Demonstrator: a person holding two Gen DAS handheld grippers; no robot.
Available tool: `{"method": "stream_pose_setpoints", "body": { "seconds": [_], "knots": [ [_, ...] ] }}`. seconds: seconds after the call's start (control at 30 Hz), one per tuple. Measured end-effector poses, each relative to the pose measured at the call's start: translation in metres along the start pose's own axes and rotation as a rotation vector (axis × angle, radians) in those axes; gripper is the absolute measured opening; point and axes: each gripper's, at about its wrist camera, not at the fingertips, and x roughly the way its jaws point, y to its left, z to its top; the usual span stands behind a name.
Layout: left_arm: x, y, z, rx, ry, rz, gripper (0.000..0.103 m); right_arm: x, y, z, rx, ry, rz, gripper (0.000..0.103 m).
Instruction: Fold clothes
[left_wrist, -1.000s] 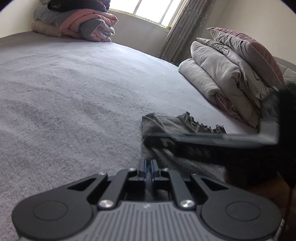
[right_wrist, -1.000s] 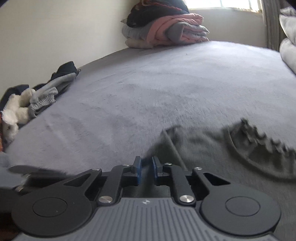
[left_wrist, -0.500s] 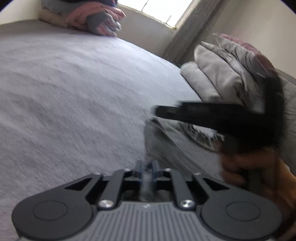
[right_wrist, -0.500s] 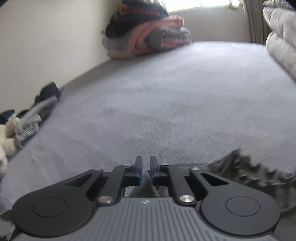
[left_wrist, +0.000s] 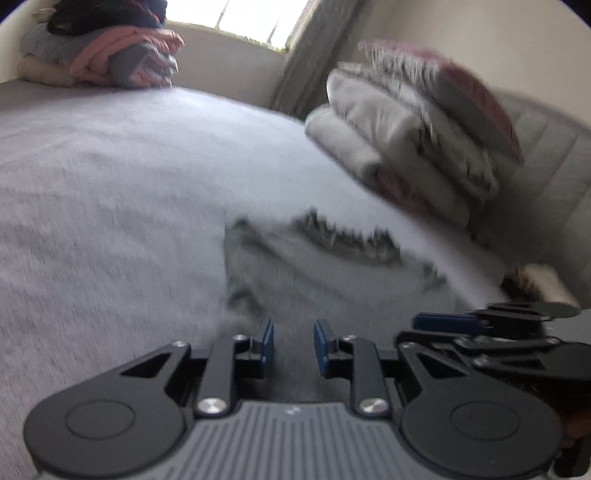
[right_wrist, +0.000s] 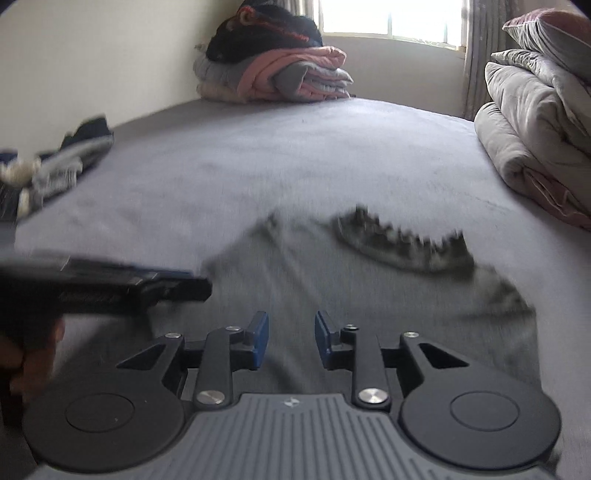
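Folded bedding and stacked clothes are lying at the bed edges. Grey garment is lying flat mid-bed; left gripper and right gripper are hovering low over it, jaws spread, gripping nothing

Left claw agape above the blurred grey garment on the bed.

The bed has a soft, fuzzy gray cover. The top is thin gray cloth with a frilly edge. The right gripper is dull black plastic with shiny metal screws and smooth blue pads. The quilt is puffy, slightly shiny cloth.
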Motion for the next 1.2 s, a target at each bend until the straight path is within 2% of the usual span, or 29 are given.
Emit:
{"method": "stream_pose_setpoints", "body": {
  "seconds": [0.1, 0.3, 0.47, 0.57, 0.67, 0.77, 0.87, 0.97, 1.03, 1.2],
  "knots": [
    [0.001, -0.002, -0.008, 0.029, 0.015, 0.016, 0.025, -0.006, 0.000, -0.022, -0.010, 0.024, -0.025, 0.030],
    [-0.008, 0.018, -0.012, -0.030, 0.012, -0.020, 0.022, -0.037, -0.011, -0.054, 0.007, 0.016, -0.024, 0.031],
    [-0.015, 0.020, -0.014, 0.006, 0.012, -0.014, 0.021, -0.065, -0.020, -0.079, 0.002, 0.033, -0.015, 0.035],
    [-0.021, 0.010, -0.013, 0.039, 0.015, 0.019, 0.024, -0.079, -0.024, -0.085, -0.020, 0.066, 0.003, 0.036],
    [-0.022, -0.009, -0.012, 0.087, 0.025, 0.002, 0.027, -0.091, -0.028, -0.083, -0.022, 0.075, 0.020, 0.037],
    [-0.017, -0.035, -0.016, 0.184, 0.032, -0.047, 0.027, -0.098, -0.034, -0.079, -0.008, 0.019, -0.015, 0.039],
    [-0.011, -0.055, -0.022, 0.301, 0.031, -0.046, 0.028, -0.091, -0.041, -0.078, 0.006, 0.010, -0.032, 0.039],
    [-0.003, -0.055, -0.023, 0.364, 0.038, -0.035, 0.028, -0.080, -0.044, -0.086, -0.032, 0.043, -0.046, 0.039],
    [-0.003, -0.047, -0.020, 0.349, 0.037, -0.024, 0.028, -0.081, -0.048, -0.096, -0.055, 0.032, -0.032, 0.041],
    [-0.007, -0.023, -0.014, 0.285, 0.034, 0.007, 0.025, -0.098, -0.066, -0.111, -0.012, 0.018, -0.004, 0.043]
  ]
}}
